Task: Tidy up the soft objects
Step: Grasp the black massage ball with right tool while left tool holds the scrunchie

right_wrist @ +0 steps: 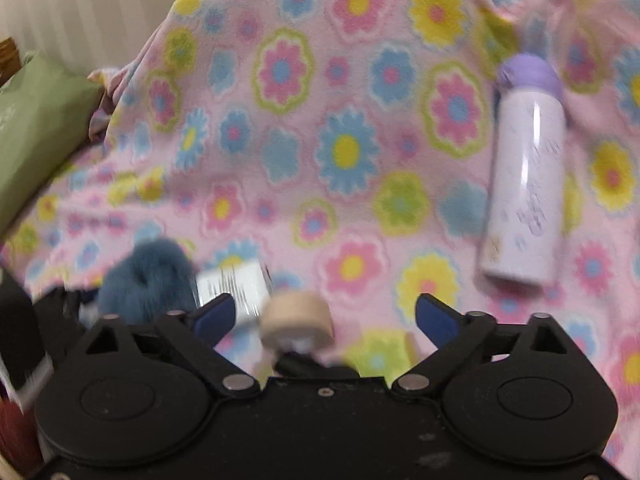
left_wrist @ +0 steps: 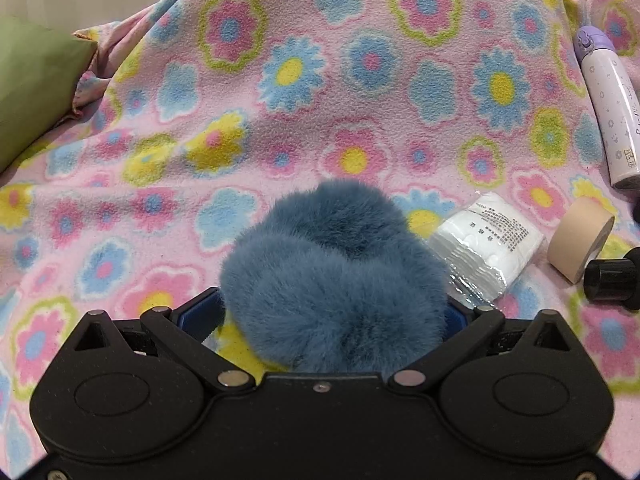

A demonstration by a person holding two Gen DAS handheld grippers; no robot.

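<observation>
A: Blue fur fills my left gripper (left_wrist: 334,312): the scrunchie (left_wrist: 334,276) sits between wide jaws; whether they pinch it, I can't tell. Pack (left_wrist: 486,246) at three o'clock, print unreadable.

B: And the right view?

A: Blurred. My right gripper (right_wrist: 326,316) gapes empty, tape (right_wrist: 298,320) between its jaws, untouched. Bottle (right_wrist: 526,176) at two o'clock, script illegible.

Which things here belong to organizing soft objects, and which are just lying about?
Job:
blue fluffy scrunchie, between the left tongs
pack of cotton pads

Lying about:
tape roll
lavender bottle
green cushion
flowered blanket
</observation>
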